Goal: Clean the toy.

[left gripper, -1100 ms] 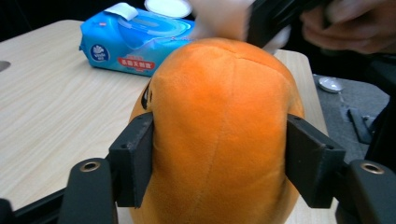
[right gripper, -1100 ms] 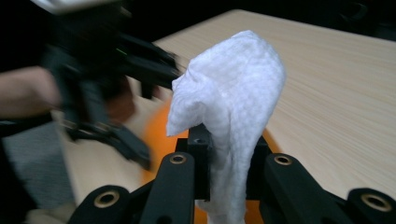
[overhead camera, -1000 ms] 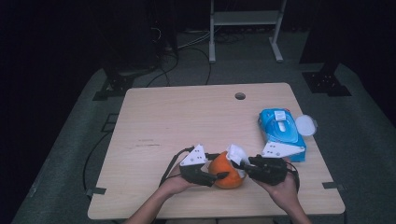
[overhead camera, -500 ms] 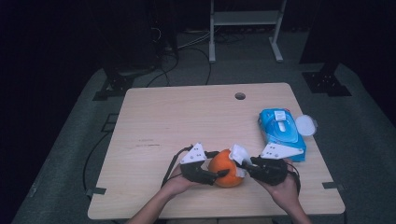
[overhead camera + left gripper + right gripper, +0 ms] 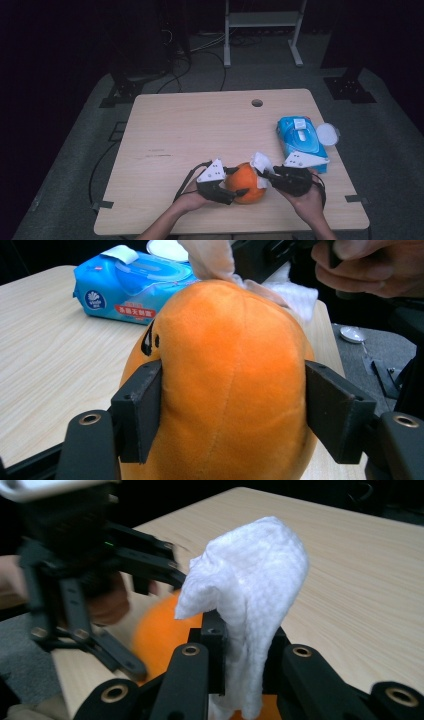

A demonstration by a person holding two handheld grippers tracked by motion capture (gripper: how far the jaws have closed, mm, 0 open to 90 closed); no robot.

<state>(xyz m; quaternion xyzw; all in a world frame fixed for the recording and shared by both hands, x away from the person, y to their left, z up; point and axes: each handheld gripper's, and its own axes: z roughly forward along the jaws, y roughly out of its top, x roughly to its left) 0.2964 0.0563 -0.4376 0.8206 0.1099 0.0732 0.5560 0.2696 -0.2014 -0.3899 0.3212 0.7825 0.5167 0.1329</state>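
Left gripper [image 5: 239,187] fingers grasp the orange plush toy [image 5: 246,181]; right gripper [image 5: 264,176] fingers pinch a wet wipe [image 5: 261,163]. The soft, round toy may squirm free under wiping pressure.

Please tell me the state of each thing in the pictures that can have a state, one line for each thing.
Round orange plush toy: on the table, clamped between the left jaws.
White wet wipe: crumpled, pinched in the right jaws, touching the toy.
Blue wet-wipe pack: lying flat, white lid flipped open.
Left gripper: jaws just shifted, pads pressing the toy.
Right gripper: shut on the wipe.
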